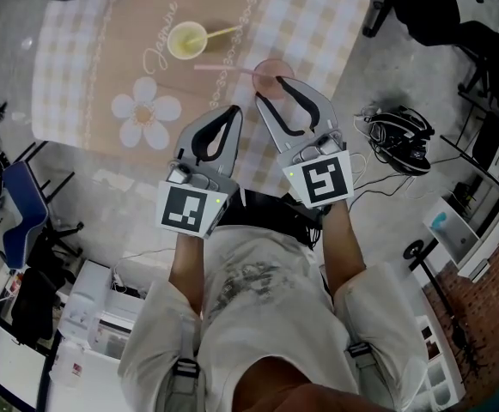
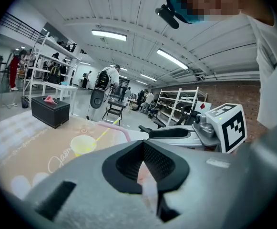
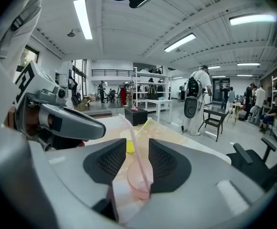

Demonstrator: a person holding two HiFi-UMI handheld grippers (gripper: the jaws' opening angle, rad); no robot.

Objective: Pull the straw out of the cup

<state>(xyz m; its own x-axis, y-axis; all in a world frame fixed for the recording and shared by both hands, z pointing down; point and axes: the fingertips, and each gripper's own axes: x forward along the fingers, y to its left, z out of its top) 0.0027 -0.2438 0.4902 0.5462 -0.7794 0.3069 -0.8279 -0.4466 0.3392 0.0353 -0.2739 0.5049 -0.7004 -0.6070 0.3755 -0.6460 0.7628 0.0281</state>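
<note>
Pink drinking straw (image 3: 131,144), long and thin, stands in the low translucent pink plastic cup (image 3: 137,178) and leans out over its rim toward the person's left; in the head view the same straw (image 1: 223,69) runs nearly level from the cup (image 1: 270,69) across the table. The cup sits on the beige and white checked tablecloth with a printed white flower (image 1: 129,54), near the table edge closest to the person. The right gripper (image 3: 137,146), grey with black ribbed pads and a marker cube at its rear, has its jaws parted with a clear gap. The straw and the near part of the cup show in that gap, with neither pad pressing on them. In the head view this right gripper (image 1: 269,87) reaches over the pink cup. The left gripper (image 2: 143,144) is clenched, its black pads meeting at the tips with nothing caught between them. It hangs just beside the right one, and in the head view its tips (image 1: 232,110) lie over the cloth, short of both cups. Farther back on the cloth stands a round yellow cup (image 1: 187,39) with a yellow straw (image 1: 222,33) leaning from it, well apart from both grippers.
</note>
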